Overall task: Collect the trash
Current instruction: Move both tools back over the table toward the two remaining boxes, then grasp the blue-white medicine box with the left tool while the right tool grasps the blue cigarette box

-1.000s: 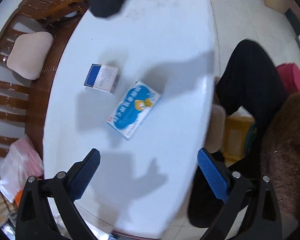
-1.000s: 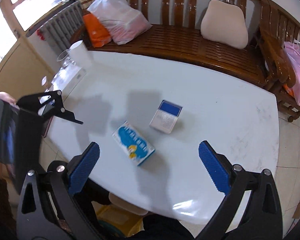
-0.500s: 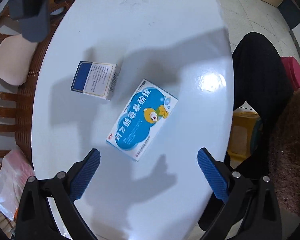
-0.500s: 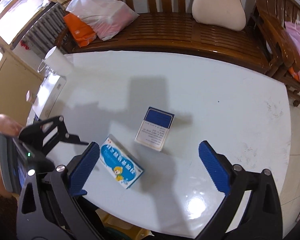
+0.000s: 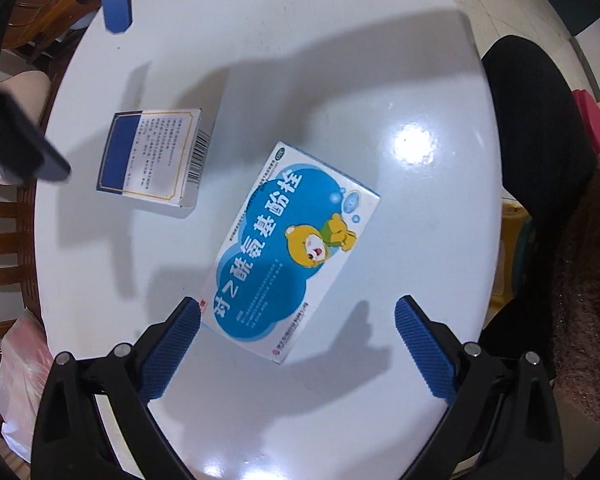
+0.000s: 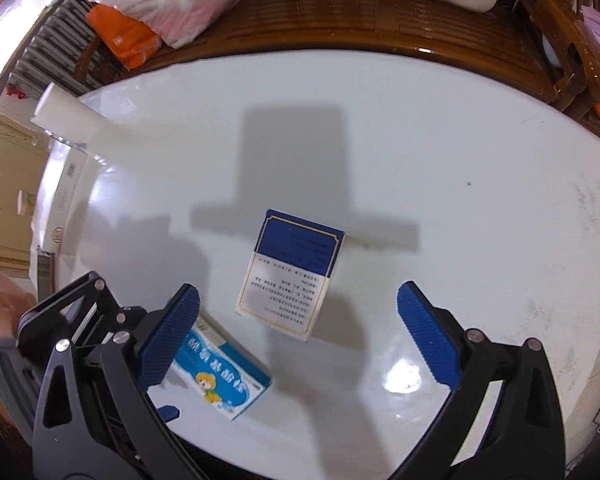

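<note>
2 boxes (image 5: pixel 290 252) (image 6: pixel 292 276) on table (image 6: pixel 460 160), wooden bench (image 6: pixel 380 12) behind; both grippers (image 5: pixel 296 344) (image 6: pixel 298 336) spread, empty.

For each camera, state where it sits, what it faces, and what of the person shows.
Left wrist: above the white table, facing down at the cartoon box; open left gripper, dark trouser leg.
Right wrist: looks across the table to the wooden bench; open right gripper over the navy box.
Both show both boxes.
</note>
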`<act>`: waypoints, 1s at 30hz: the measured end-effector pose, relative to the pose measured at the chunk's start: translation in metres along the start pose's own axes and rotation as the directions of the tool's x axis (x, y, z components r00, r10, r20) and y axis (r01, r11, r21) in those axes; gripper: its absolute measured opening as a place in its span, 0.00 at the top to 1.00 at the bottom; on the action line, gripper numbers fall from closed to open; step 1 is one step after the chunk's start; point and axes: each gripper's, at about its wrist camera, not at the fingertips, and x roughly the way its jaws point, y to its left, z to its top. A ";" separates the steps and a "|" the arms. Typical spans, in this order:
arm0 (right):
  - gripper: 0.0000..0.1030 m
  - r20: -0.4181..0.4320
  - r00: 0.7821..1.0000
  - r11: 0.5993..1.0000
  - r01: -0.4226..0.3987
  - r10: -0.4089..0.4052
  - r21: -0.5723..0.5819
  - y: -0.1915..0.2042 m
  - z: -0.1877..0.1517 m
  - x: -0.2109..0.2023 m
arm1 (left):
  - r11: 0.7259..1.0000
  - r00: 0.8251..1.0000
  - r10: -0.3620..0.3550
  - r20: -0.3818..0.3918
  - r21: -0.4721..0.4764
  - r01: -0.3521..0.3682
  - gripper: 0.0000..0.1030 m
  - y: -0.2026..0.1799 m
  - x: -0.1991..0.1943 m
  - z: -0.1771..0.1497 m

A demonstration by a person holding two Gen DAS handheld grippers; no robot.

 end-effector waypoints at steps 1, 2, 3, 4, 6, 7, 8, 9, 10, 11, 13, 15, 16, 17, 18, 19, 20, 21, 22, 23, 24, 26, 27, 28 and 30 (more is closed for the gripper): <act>0.06 -0.008 1.000 1.000 0.003 -0.003 -0.001 0.000 0.002 0.005 | 1.000 1.000 -0.003 -0.001 0.003 0.003 0.08 0.000 0.001 0.001; 0.06 -0.017 1.000 1.000 0.005 -0.005 -0.001 0.001 0.003 0.009 | 1.000 1.000 -0.005 -0.002 0.007 0.005 0.08 0.003 0.004 0.003; 0.06 -0.028 1.000 1.000 0.002 -0.002 -0.002 0.002 0.003 0.015 | 1.000 1.000 0.000 -0.002 0.014 0.000 0.08 0.003 0.007 0.005; 0.06 -0.036 0.999 1.000 0.000 0.000 0.001 0.002 0.005 0.020 | 1.000 1.000 0.002 -0.004 0.020 -0.002 0.08 0.003 0.009 0.006; 0.06 -0.054 0.999 1.000 0.001 -0.001 0.001 0.003 0.006 0.029 | 1.000 1.000 -0.002 -0.014 0.029 0.002 0.08 0.003 0.015 0.008; 0.06 -0.062 0.998 1.000 0.008 -0.008 -0.001 0.003 0.007 0.033 | 0.999 1.000 0.011 -0.015 0.032 -0.011 0.08 0.004 0.018 0.009; 0.06 -0.072 0.997 1.000 0.015 -0.016 -0.005 0.004 0.007 0.038 | 0.999 1.000 0.025 -0.014 0.035 -0.025 0.08 0.004 0.020 0.010; 0.06 -0.078 0.997 1.000 0.018 -0.018 -0.008 0.005 0.007 0.041 | 0.999 1.000 0.027 -0.012 0.035 -0.026 0.08 0.005 0.021 0.010; 0.06 -0.084 0.996 1.000 0.020 -0.020 -0.009 0.006 0.006 0.043 | 0.999 1.000 0.021 -0.006 0.036 -0.020 0.08 0.005 0.022 0.011; 0.06 -0.091 0.996 1.000 0.022 -0.023 -0.012 0.007 0.006 0.046 | 0.999 1.000 0.012 -0.006 0.037 -0.012 0.08 0.005 0.022 0.011; 0.06 -0.100 0.995 0.999 0.028 -0.030 -0.021 0.009 0.006 0.050 | 0.999 1.000 0.002 -0.023 0.037 -0.001 0.08 0.007 0.026 0.012; 0.06 -0.104 0.994 0.999 0.033 -0.035 -0.028 0.010 0.005 0.053 | 0.999 1.000 0.006 -0.029 0.038 -0.005 0.06 0.006 0.030 0.013; 0.06 -0.106 0.994 0.999 0.030 -0.033 -0.028 0.010 0.005 0.054 | 0.999 1.000 0.009 -0.026 0.035 -0.008 0.06 0.007 0.030 0.014; 0.06 -0.108 0.994 0.999 0.028 -0.031 -0.027 0.010 0.004 0.055 | 1.000 1.000 0.004 -0.025 0.031 -0.003 0.06 0.006 0.031 0.014; 0.06 -0.114 0.993 0.999 0.031 -0.034 -0.029 0.010 0.004 0.057 | 1.000 1.000 -0.005 -0.022 0.024 0.006 0.06 0.006 0.032 0.015; 0.06 -0.118 0.992 0.999 0.035 -0.038 -0.032 0.011 0.003 0.058 | 1.000 1.000 -0.011 -0.016 0.020 0.011 0.06 0.007 0.031 0.015; 0.06 -0.124 0.991 0.999 0.042 -0.046 -0.035 0.011 0.002 0.061 | 1.000 1.000 -0.014 -0.009 0.016 0.015 0.06 0.006 0.032 0.015; 0.06 -0.133 0.990 0.998 0.044 -0.048 -0.035 0.011 0.001 0.064 | 1.000 1.000 -0.016 -0.005 0.014 0.016 0.06 0.006 0.032 0.015; 0.07 -0.130 0.990 0.998 0.055 -0.059 -0.041 0.013 0.001 0.064 | 1.000 1.000 -0.024 -0.002 0.004 0.024 0.07 0.005 0.033 0.015; 0.08 -0.131 0.989 0.997 0.064 -0.069 -0.048 0.015 0.001 0.064 | 0.999 0.999 -0.038 0.001 -0.006 0.038 0.09 0.006 0.033 0.015; 0.08 -0.129 0.989 0.996 0.072 -0.078 -0.054 0.017 0.001 0.065 | 0.999 0.999 -0.048 0.004 -0.015 0.048 0.10 0.006 0.033 0.015; 0.09 -0.122 0.988 0.994 0.087 -0.094 -0.062 0.019 0.000 0.064 | 0.996 0.997 -0.074 0.020 -0.041 0.075 0.15 0.002 0.034 0.012; 0.10 -0.119 0.987 0.992 0.104 -0.112 -0.072 0.021 -0.001 0.064 | 0.996 0.997 -0.078 0.024 -0.048 0.079 0.16 0.004 0.033 0.012; 0.14 -0.112 0.985 0.988 0.125 -0.135 -0.088 0.023 -0.002 0.063 | 0.995 0.997 -0.078 0.027 -0.054 0.079 0.18 0.003 0.033 0.011; 0.28 -0.092 0.980 0.981 0.165 -0.175 -0.104 0.026 -0.003 0.059 | 0.994 0.996 -0.083 0.041 -0.068 0.086 0.24 0.002 0.031 0.008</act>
